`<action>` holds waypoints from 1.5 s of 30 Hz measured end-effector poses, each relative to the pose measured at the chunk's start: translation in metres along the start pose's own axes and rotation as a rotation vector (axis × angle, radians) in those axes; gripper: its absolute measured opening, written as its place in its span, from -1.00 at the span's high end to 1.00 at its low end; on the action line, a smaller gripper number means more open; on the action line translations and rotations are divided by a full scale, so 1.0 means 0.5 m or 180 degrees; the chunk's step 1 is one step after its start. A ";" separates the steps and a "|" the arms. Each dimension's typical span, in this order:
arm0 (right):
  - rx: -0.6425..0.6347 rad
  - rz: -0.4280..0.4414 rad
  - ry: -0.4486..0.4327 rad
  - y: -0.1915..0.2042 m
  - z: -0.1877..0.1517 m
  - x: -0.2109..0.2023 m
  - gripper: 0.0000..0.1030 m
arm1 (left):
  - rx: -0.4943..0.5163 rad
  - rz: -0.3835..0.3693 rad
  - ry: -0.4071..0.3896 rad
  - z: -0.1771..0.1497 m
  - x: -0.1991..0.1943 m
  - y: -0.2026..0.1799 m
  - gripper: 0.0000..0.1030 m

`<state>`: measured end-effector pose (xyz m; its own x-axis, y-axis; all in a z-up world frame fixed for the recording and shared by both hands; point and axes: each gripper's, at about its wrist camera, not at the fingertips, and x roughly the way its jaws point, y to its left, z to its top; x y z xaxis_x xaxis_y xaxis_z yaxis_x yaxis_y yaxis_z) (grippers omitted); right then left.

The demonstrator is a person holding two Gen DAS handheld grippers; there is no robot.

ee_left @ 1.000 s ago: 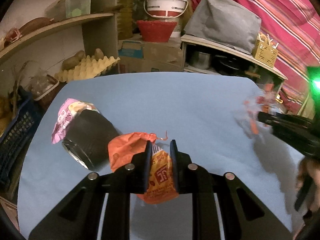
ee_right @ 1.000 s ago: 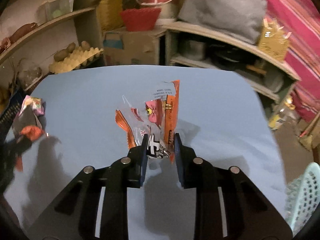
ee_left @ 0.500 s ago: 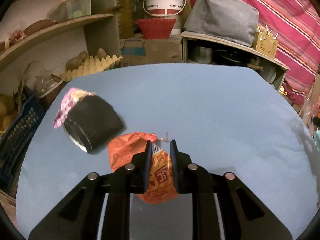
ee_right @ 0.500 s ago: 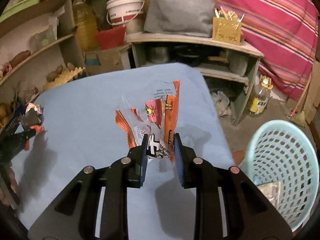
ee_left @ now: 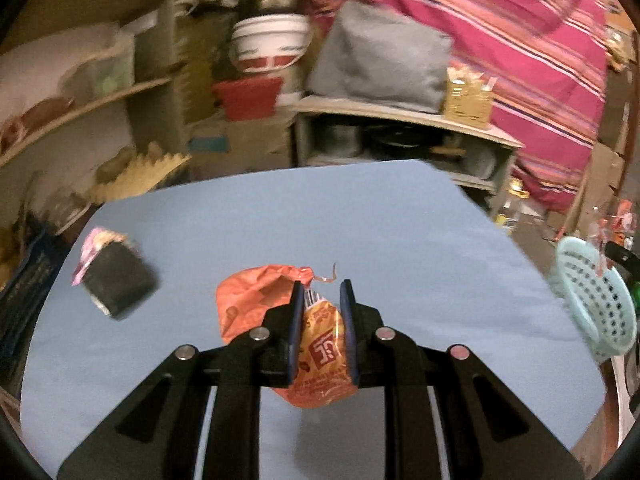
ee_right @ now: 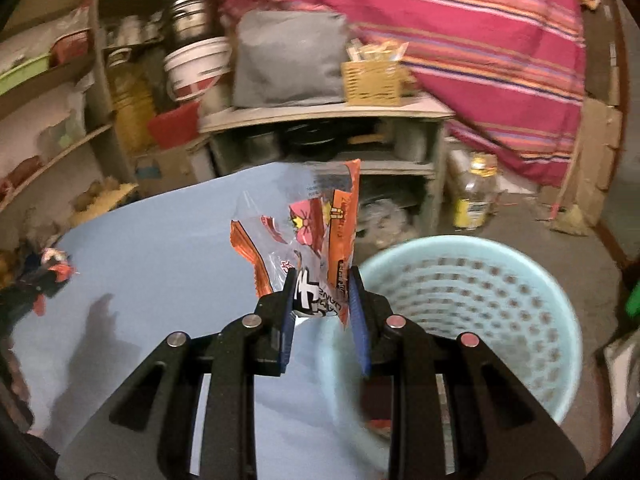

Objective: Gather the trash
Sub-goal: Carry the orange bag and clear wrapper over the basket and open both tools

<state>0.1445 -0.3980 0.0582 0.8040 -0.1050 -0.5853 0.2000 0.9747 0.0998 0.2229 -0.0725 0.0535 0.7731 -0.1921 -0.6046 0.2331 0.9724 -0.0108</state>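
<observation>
My left gripper clamps an orange wrapper; my right gripper pinches a clear wrapper beside the basket at lower right; a black jar lies at left.

Orange wrapper, pale turquoise perforated basket, light blue table, seemingly pink-striped cloth.

Home storeroom, cluttered shelves, egg tray
</observation>
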 end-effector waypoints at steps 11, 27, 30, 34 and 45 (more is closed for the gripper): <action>0.0331 -0.0257 0.0045 -0.189 -0.035 -0.039 0.51 | 0.0167 -0.0447 -0.0161 0.022 -0.029 -0.242 0.64; 0.0301 -0.0468 0.0262 -0.241 -0.041 -0.023 -0.19 | 0.0515 -0.0748 -0.0168 0.054 0.014 -0.520 0.64; 0.0331 -0.0478 0.0322 -0.251 -0.053 -0.016 -0.34 | 0.0537 -0.0780 -0.0142 0.052 0.031 -0.539 0.64; 0.0444 -0.0510 0.0201 -0.273 -0.053 -0.036 -0.69 | 0.0546 -0.0818 -0.0084 0.048 0.053 -0.563 0.64; 0.0771 -0.0641 0.0073 -0.326 -0.049 -0.067 -0.91 | 0.0800 -0.0966 -0.0002 0.015 0.108 -0.665 0.64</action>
<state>0.0713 -0.5484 0.0420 0.7225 -0.2839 -0.6304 0.4836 0.8592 0.1673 0.1917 -0.4072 0.0303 0.6471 -0.4661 -0.6034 0.5883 0.8086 0.0063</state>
